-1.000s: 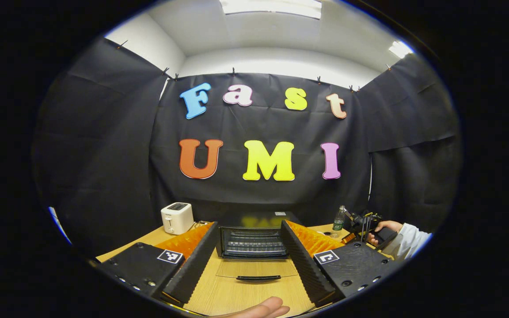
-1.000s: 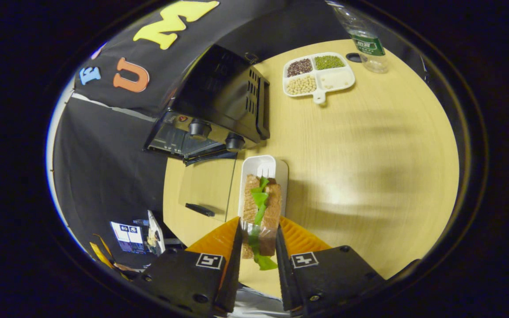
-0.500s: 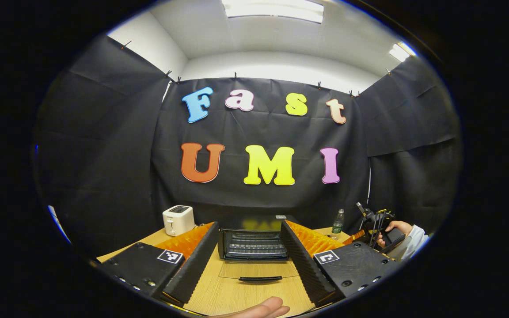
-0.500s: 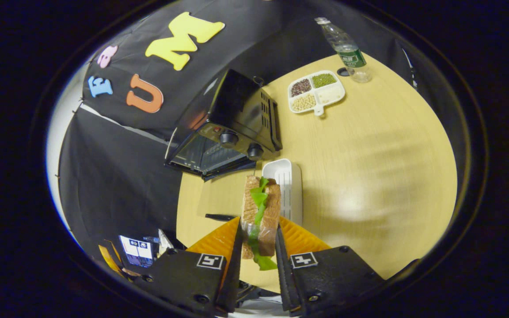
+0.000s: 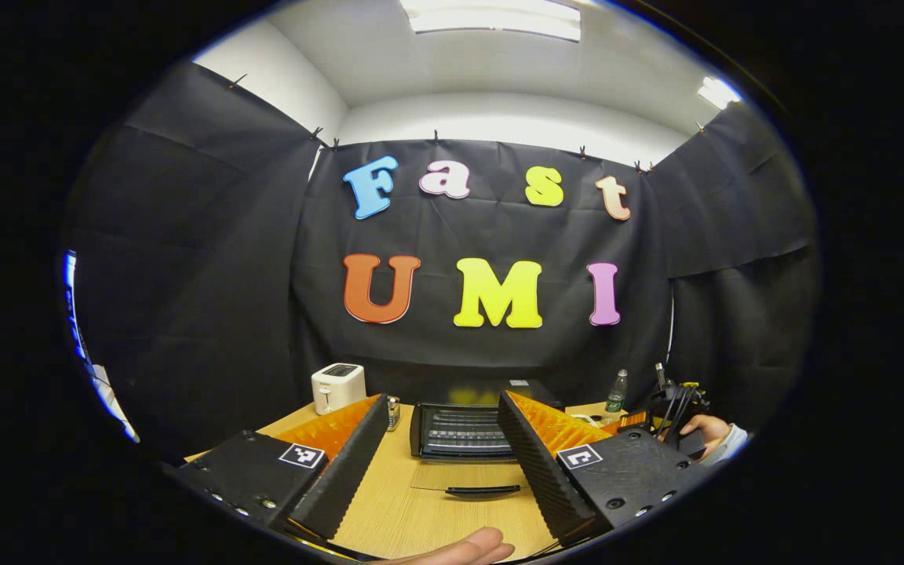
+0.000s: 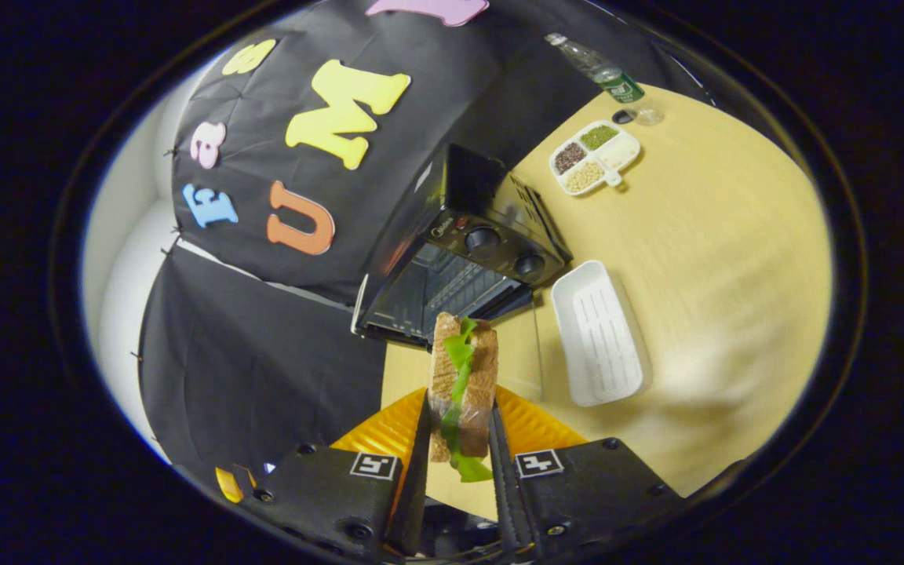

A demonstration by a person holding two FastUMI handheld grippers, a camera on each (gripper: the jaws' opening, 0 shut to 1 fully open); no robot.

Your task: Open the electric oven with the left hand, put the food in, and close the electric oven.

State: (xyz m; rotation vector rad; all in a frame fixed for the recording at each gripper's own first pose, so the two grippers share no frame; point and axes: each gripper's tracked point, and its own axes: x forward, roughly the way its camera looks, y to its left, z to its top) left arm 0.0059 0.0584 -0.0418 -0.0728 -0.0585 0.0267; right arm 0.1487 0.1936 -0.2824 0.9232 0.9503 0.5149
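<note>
Your electric oven [image 6: 452,259] sits on the table [image 6: 703,259], door dropped flat – ready for loading; your left hand-held gripper [image 5: 440,463] waits spread, empty; your right hand-held gripper [image 6: 458,447] clamps the sandwich [image 6: 461,377], aimed at the mouth.
</note>
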